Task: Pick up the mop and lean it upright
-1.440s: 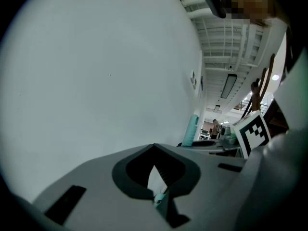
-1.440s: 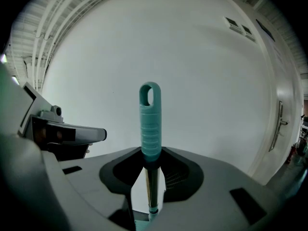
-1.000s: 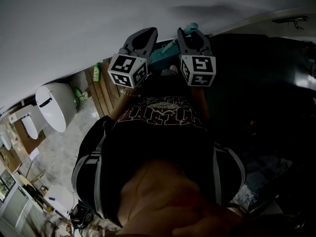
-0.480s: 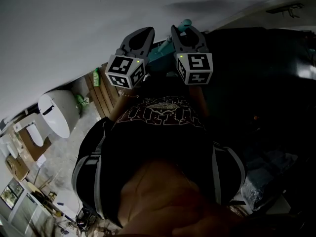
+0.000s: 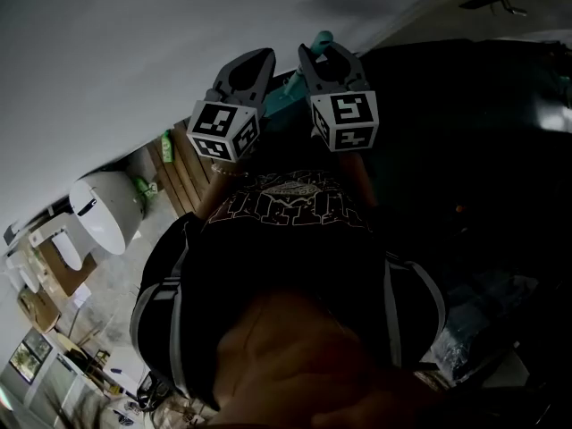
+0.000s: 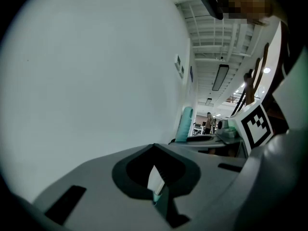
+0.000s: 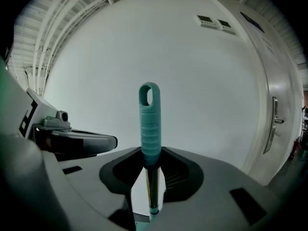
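White wall [image 7: 207, 66] fills nearly everything behind the person's raised hands. Against it, the right gripper [image 7: 153, 165] is clamped on the mop [image 7: 149, 124]. Its jaws pinch the thin metal shaft just below the ribbed teal grip, which stands upright out of them with its hang-hole at the top. I cannot tell whether the grip touches the wall. From above, that teal tip pokes out past the jaw ends. Just beside it the left gripper [image 5: 250, 65] has its jaws drawn together to a narrow slit, with nothing gripped that I can see. Both grippers are held up side by side in front of the person's dark shirt [image 5: 286, 239]. Further out, a white door [image 7: 281, 105] with a lever handle stands to the right. Down at the person's left, a white toilet [image 5: 103, 208] sits near some wooden slats [image 5: 183, 164] at the foot of the wall.
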A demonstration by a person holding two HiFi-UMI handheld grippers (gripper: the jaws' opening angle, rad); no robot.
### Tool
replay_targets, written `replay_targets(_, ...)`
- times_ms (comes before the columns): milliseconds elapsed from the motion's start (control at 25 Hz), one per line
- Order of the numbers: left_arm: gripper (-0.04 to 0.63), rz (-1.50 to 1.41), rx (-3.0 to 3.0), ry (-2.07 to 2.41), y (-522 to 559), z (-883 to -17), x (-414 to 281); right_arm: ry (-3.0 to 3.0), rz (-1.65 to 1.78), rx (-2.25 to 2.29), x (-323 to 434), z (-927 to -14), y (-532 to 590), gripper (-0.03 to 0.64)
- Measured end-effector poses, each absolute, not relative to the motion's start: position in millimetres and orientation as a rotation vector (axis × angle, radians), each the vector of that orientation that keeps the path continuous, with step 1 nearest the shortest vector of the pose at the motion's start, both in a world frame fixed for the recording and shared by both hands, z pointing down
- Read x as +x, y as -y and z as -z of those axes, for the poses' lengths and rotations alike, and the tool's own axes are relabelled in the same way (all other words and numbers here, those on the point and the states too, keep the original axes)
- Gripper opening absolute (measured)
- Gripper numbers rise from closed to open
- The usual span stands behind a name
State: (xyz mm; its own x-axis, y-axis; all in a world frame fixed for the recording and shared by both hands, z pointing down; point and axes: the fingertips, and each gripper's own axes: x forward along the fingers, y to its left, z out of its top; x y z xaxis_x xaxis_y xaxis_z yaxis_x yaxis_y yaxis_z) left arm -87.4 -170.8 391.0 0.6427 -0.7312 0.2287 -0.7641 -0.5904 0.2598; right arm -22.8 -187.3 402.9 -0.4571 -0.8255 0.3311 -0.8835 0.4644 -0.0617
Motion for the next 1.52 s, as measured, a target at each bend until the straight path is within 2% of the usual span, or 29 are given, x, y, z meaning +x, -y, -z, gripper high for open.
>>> replay_targets(560,0.037,-0.077,2.497,1.295,174.4,-384.4,29.2,2.476,-0.247,1.359,97.0,-395.5,189.5,0.123)
replay_targets(1000,0.037,-0.058,2.512,1.252,183.7,-382.7,63.8,2.406,-0.262,1.474,144.9,-397.3,196.4,0.123)
replay_targets(1520,0.037,-0.086,2.594,1.087,204.2,-390.6,70.6,2.334,-0.334,1.619,151.7,-411.3,209.6,0.123)
